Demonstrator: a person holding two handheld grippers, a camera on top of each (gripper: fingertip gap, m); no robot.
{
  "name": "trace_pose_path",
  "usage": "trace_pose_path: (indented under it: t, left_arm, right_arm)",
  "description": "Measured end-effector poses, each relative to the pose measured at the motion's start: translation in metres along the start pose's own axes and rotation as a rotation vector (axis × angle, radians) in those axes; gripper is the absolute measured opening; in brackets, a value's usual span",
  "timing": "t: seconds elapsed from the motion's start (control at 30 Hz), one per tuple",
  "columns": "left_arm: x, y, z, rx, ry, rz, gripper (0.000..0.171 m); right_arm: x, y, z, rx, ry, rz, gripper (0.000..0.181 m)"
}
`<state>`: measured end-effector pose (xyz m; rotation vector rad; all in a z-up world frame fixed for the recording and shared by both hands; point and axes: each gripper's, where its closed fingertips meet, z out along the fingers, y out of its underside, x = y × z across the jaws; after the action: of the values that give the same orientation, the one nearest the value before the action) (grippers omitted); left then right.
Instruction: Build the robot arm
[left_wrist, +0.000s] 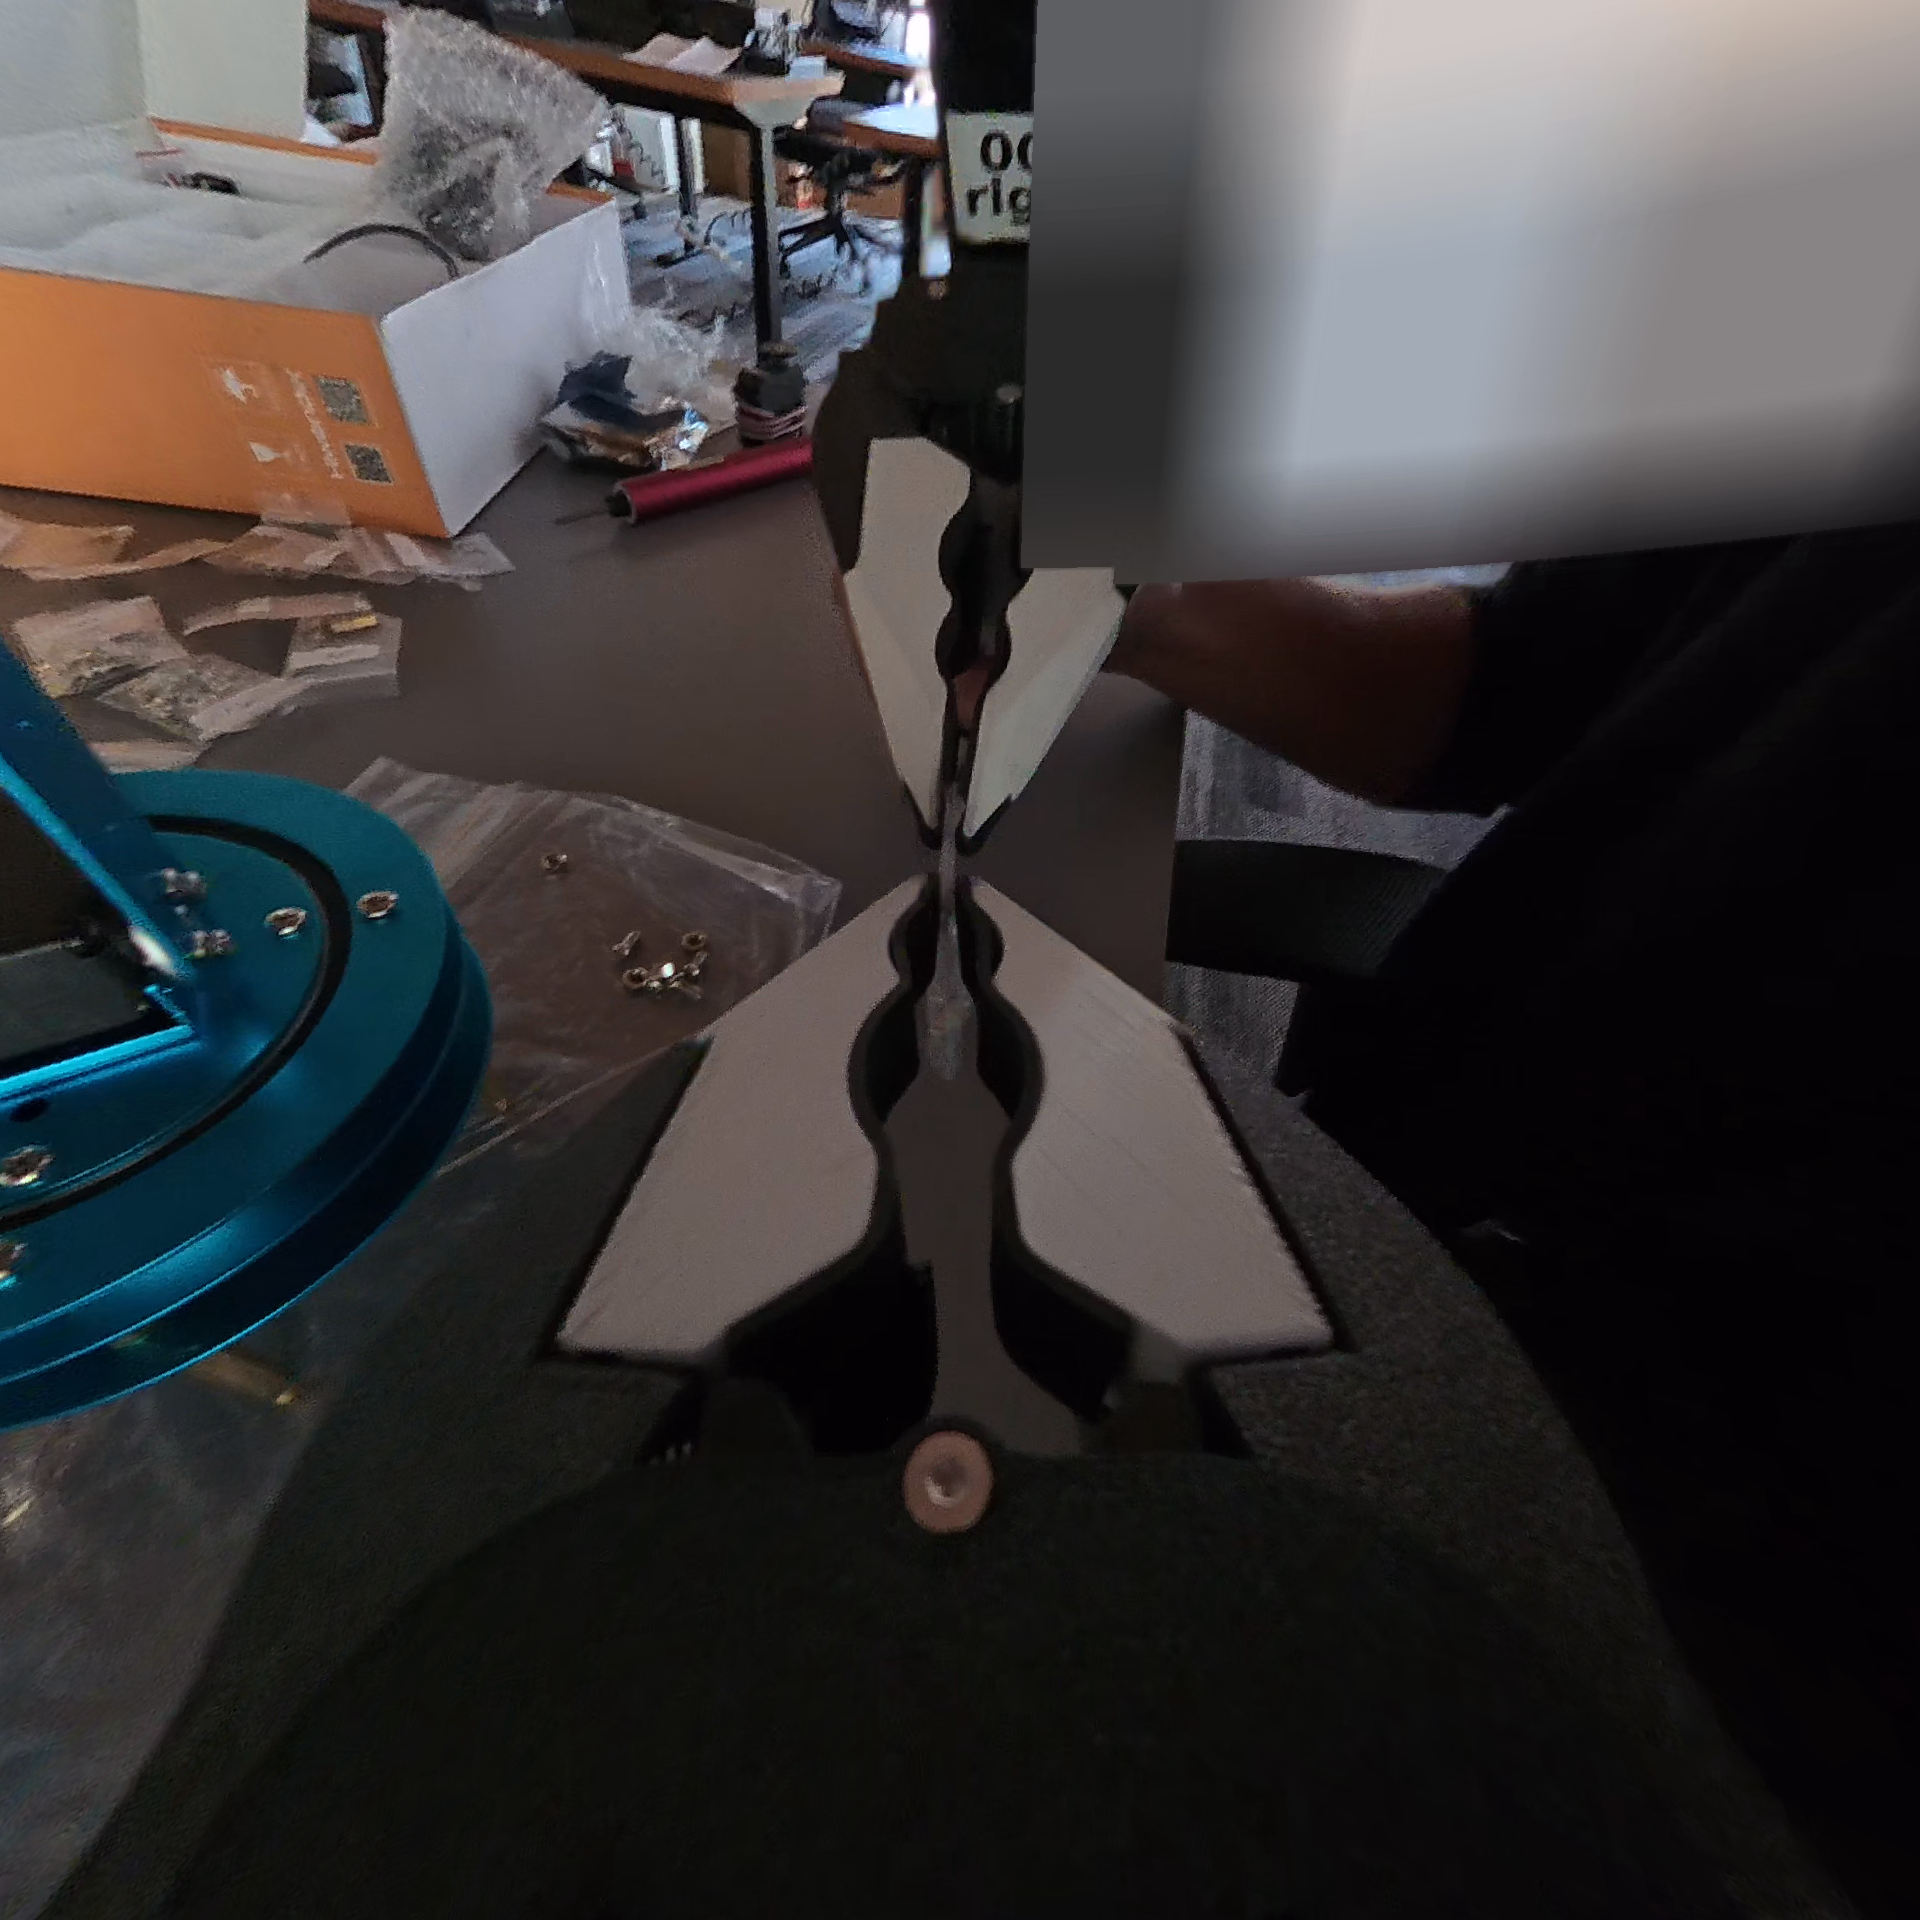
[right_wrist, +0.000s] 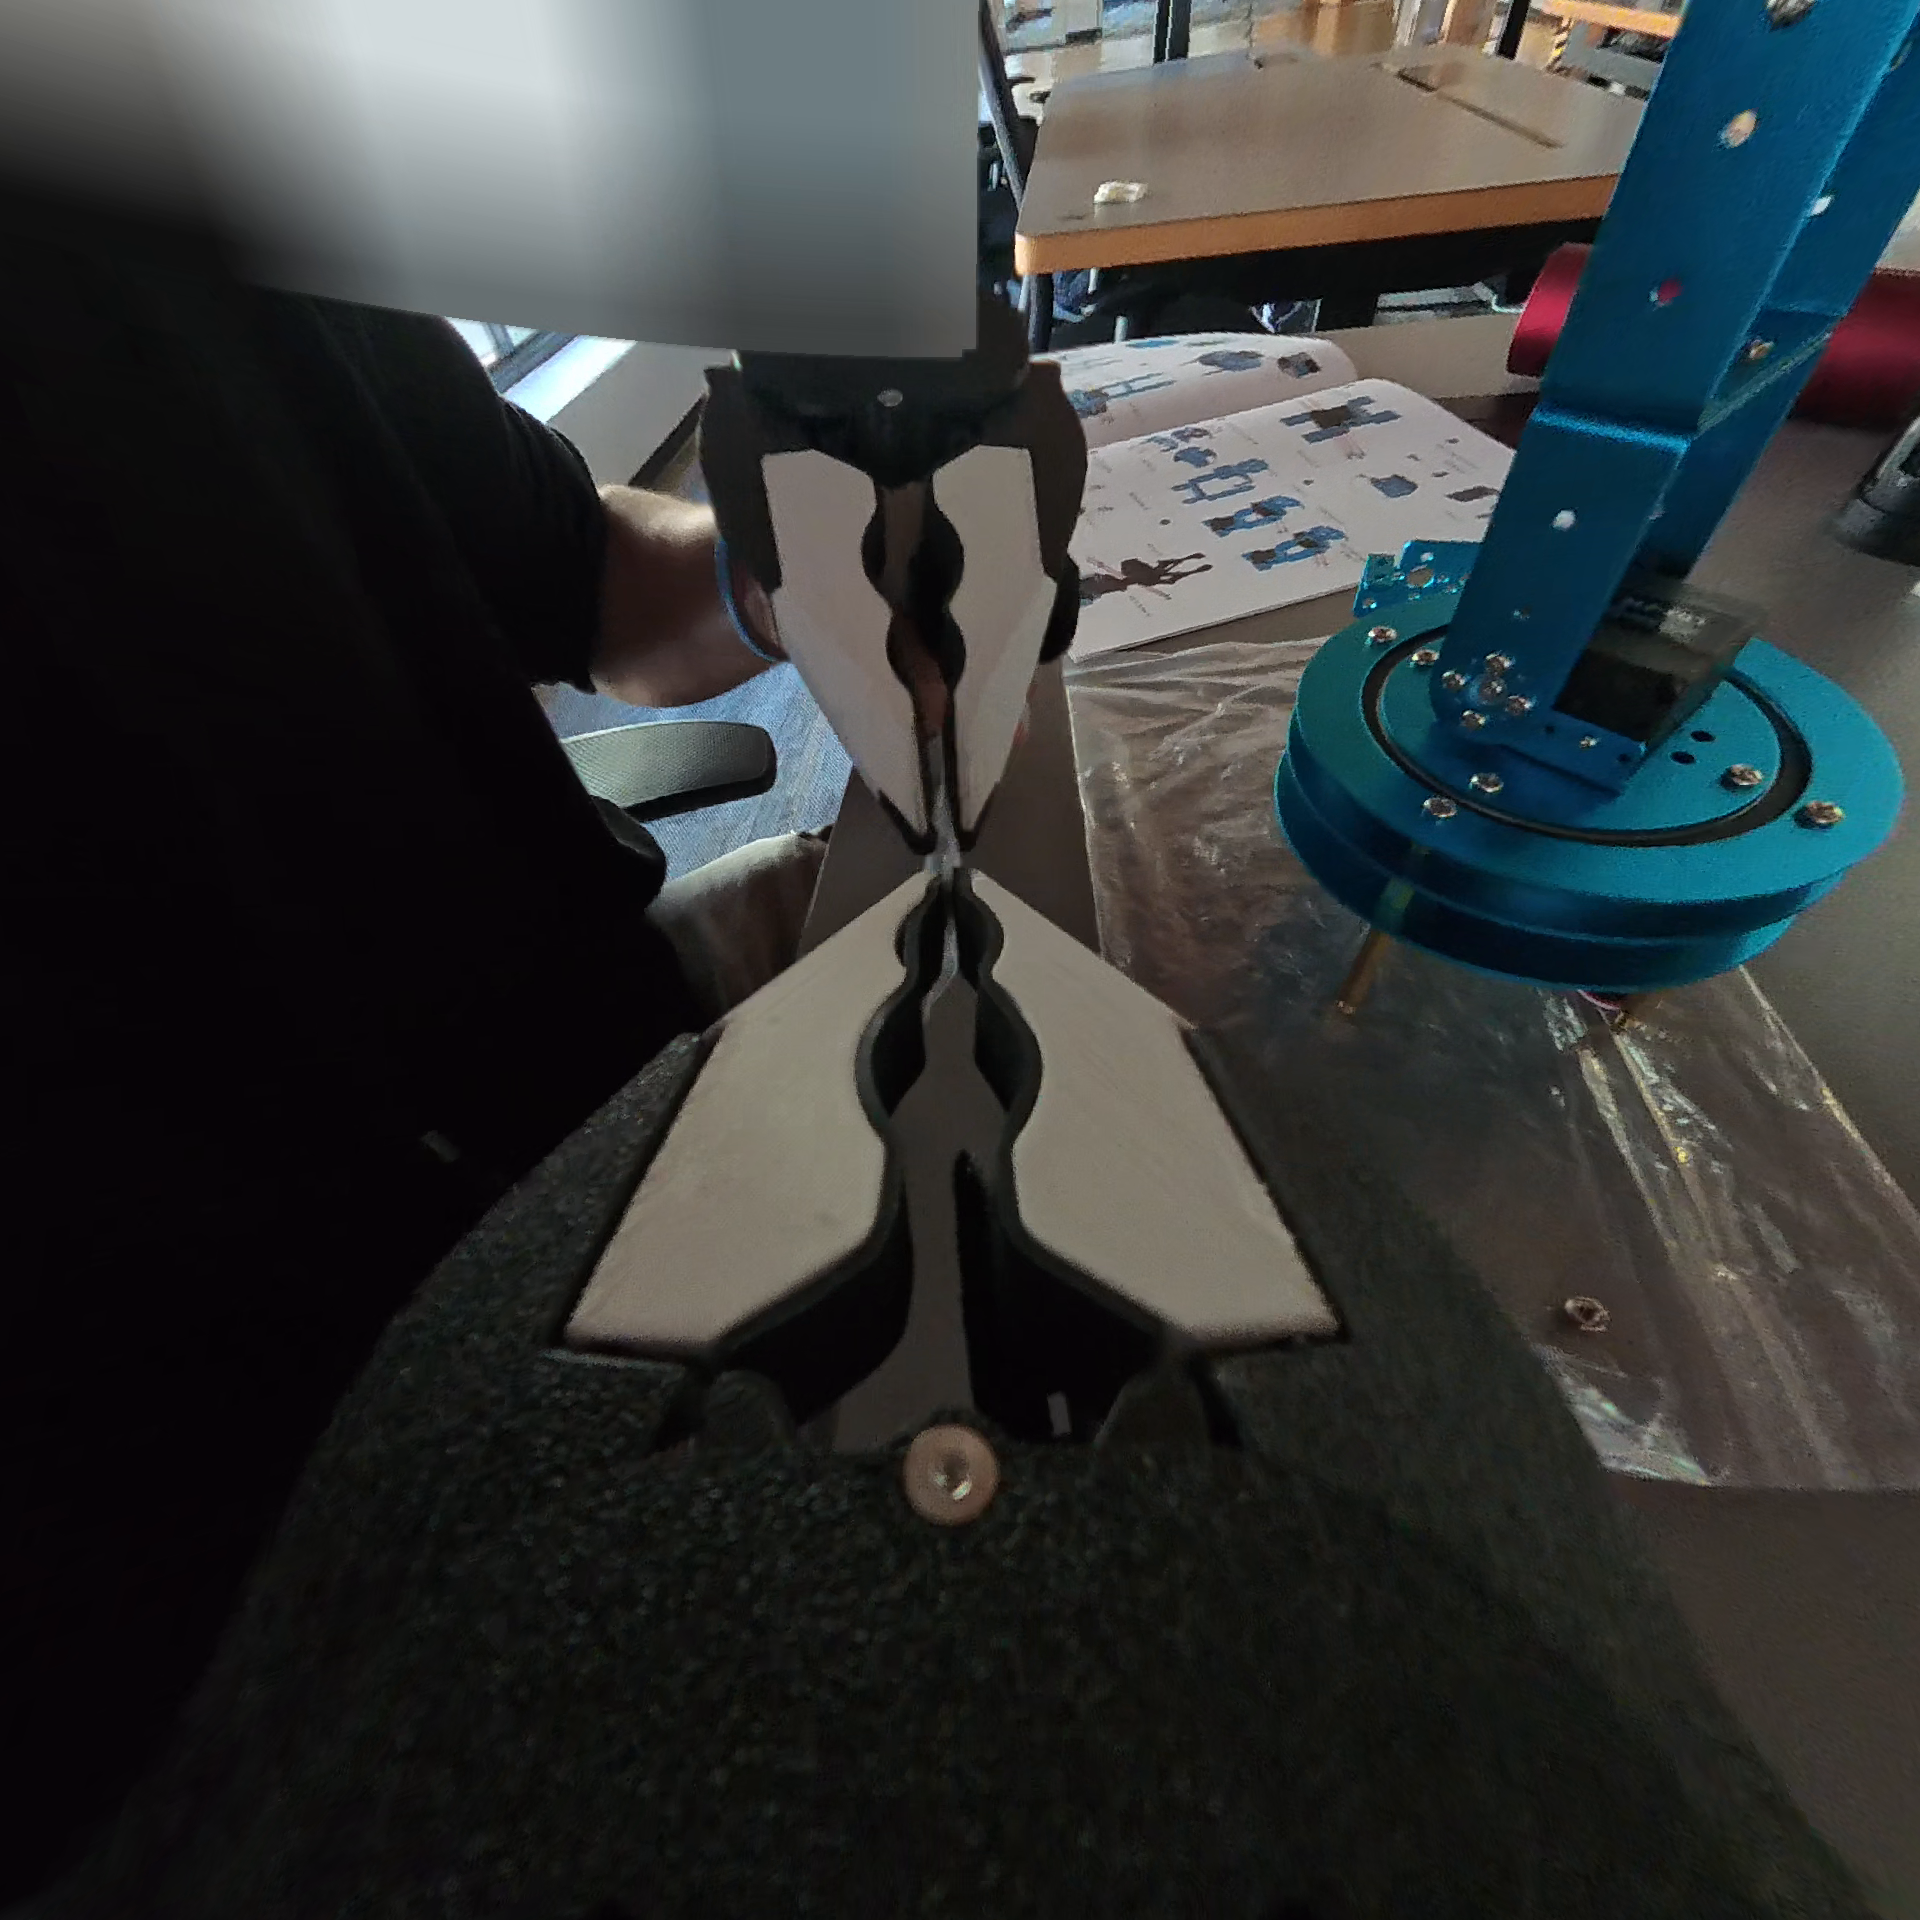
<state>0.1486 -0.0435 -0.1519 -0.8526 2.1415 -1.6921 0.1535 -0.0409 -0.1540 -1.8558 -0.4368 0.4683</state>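
Note:
My two grippers point at each other, tip to tip, above the table's edge. In the left wrist view my left gripper is shut on a thin translucent strip, seen edge-on, which runs on into the right gripper facing it. In the right wrist view my right gripper is shut on the same strip, and the left gripper opposite is shut on its other end. I cannot tell what the strip is. A person in dark clothing holds both grippers.
A blue metal round base with an upright arm stands on a clear plastic sheet. Small nuts and screws lie on the sheet. An orange and white box, a red tube and an open booklet lie farther off. Less than 4 cm separates the two grippers' tips.

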Motion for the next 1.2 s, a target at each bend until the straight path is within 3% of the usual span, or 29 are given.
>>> trace_pose_path:
  t: [0.27,0.37,0.5,0.6,1.1,1.2]
  left_arm:
    - [-0.01,-0.005,0.002,0.053,0.047,-0.075,0.0]
    - [-0.01,-0.008,0.001,0.105,0.067,-0.127,0.0]
    - [-0.01,-0.009,-0.001,0.154,0.088,-0.178,0.0]
    - [-0.013,-0.013,-0.003,0.176,0.079,-0.182,0.0]
    - [-0.016,-0.019,0.009,0.189,0.124,-0.248,0.0]
    - [-0.014,-0.017,0.009,0.182,0.122,-0.243,0.0]
  right_arm:
    - [0.01,-0.002,-0.003,0.079,0.067,0.107,0.0]
    - [0.01,0.002,0.003,0.097,0.062,0.166,0.013]
    - [0.009,-0.004,-0.001,0.156,0.099,0.156,0.0]
    - [0.011,-0.005,-0.001,0.166,0.092,0.198,0.002]
    - [0.019,-0.008,-0.009,0.199,0.161,0.199,0.0]
    - [0.017,-0.014,-0.011,0.234,0.125,0.236,0.011]
